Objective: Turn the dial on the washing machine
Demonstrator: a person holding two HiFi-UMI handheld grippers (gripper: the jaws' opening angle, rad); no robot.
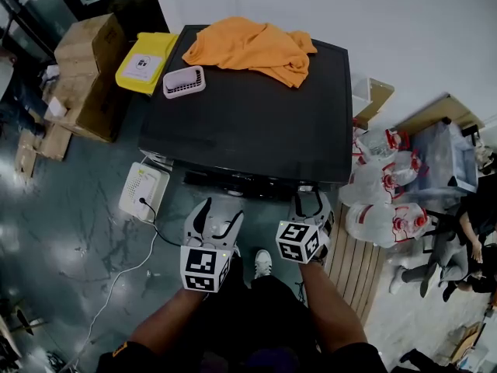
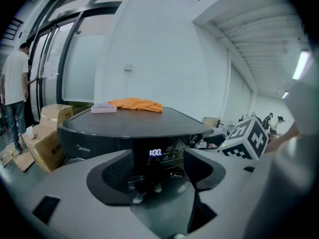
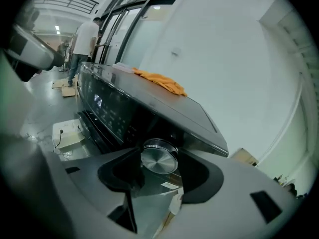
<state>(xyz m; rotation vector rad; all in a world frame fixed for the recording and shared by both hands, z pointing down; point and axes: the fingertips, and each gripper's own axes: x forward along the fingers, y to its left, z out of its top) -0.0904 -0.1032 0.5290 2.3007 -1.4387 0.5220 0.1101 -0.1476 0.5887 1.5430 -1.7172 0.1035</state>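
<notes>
The cloth (image 1: pixel 252 49) lies on the washing machine (image 1: pixel 256 123), toward its back; the basket (image 1: pixel 184 81) sits on its rear left corner; cardboard boxes (image 1: pixel 89 76) stand to its left; the dial (image 3: pixel 158 157) sits on its front, at the right.

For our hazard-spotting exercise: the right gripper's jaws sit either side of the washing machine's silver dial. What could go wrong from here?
1. The dial looks smooth and shiny, and only the tips of the right gripper flank it, so the pads may slip when twisting.
2. The left gripper hangs open near the lit display and could bump the controls.
3. A white cable trails across the floor by the person's feet and could trip them.
</notes>
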